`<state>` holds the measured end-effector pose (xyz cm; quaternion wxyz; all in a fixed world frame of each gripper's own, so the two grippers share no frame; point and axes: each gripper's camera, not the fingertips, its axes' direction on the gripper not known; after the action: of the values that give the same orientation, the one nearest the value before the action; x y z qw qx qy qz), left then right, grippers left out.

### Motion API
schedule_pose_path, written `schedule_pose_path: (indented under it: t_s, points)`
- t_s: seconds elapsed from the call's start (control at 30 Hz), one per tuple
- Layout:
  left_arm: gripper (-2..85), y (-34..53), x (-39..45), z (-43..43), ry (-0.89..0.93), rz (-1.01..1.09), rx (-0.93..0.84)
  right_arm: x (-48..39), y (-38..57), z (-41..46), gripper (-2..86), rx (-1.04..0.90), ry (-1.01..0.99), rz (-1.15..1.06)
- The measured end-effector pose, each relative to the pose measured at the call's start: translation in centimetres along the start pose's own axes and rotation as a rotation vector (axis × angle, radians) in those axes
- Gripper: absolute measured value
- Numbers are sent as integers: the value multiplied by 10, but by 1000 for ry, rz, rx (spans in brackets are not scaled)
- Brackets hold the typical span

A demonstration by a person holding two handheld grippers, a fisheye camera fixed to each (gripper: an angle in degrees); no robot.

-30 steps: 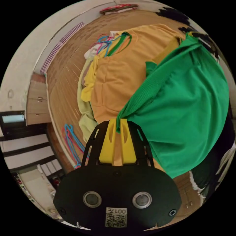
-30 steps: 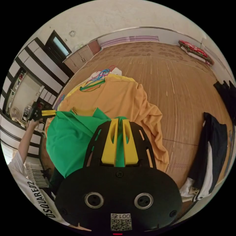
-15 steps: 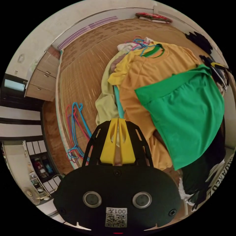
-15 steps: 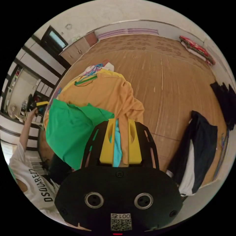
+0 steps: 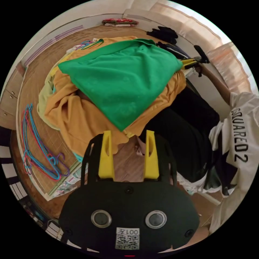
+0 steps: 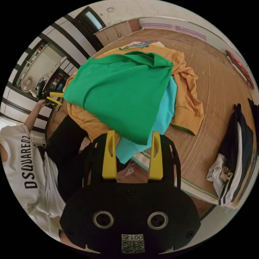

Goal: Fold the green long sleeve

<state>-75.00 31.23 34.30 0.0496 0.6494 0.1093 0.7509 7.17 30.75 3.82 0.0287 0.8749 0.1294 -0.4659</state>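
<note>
Green shirt (image 5: 121, 81): it lies folded on top of the heap of clothes, draped over the orange top (image 5: 78, 121) — neither of your grippers is touching it.
Left gripper (image 5: 126, 155): your jaws stand wide apart with nothing between them, held just off the near corner of the green shirt.
Right gripper (image 6: 132, 155): also wide and empty, hovering near the shirt's lower point, over the turquoise garment (image 6: 151, 126) that peeks out beneath.
Why it sits so: the heap looks like your folding surface, so the shirt likely rests there as a half-made fold; it sags with the bumps under it.
Edges: in the right gripper view the upper edge is doubled over into a soft roll, and the lower part narrows to a point — the nearest place for you to take hold.
Open room: the woven mat (image 6: 205, 81) lies bare on your right, beyond the orange cuff. On your left the hangers (image 5: 37, 151) crowd the mat's edge, and dark clothes (image 6: 234, 151) lie well apart to the right.
</note>
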Motion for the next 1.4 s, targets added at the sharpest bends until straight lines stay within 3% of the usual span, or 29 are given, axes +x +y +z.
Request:
schedule_pose_path:
  t_s: [0.17, 0.27, 0.43, 0.6, 0.77, 0.93, 1.1, 1.2, 1.4]
  points:
    - [125, -26, 0, 14, -59, -113, 57, -24, -15, 3, 59, 93, 10, -72]
    - [45, -35, 7, 3, -112, -72, 32, -58, -17, -10, 36, 72, 191, -224]
    - [19, -34, 13, -54, -151, 36, 37, -110, -8, -60, 26, 116, 441, -469]
    - [14, -16, 21, -79, -55, 32, 169, -67, 14, -49, 27, 155, 198, -302]
    - [42, -14, 47, -34, -83, -13, 65, -39, 30, 9, 41, 69, 58, -111]
    - [58, -17, 81, -50, -326, -49, -86, -70, 25, -7, 73, 2, 234, -155]
    - [103, -47, 166, -76, -523, 188, -41, -147, 6, -16, 103, 25, 356, -383]
    - [96, -73, 197, -56, -639, 321, -98, -164, -14, 22, 108, -82, 401, -473]
    - [53, -98, 217, -33, -698, 425, -219, -160, -31, 59, 59, -145, 427, -503]
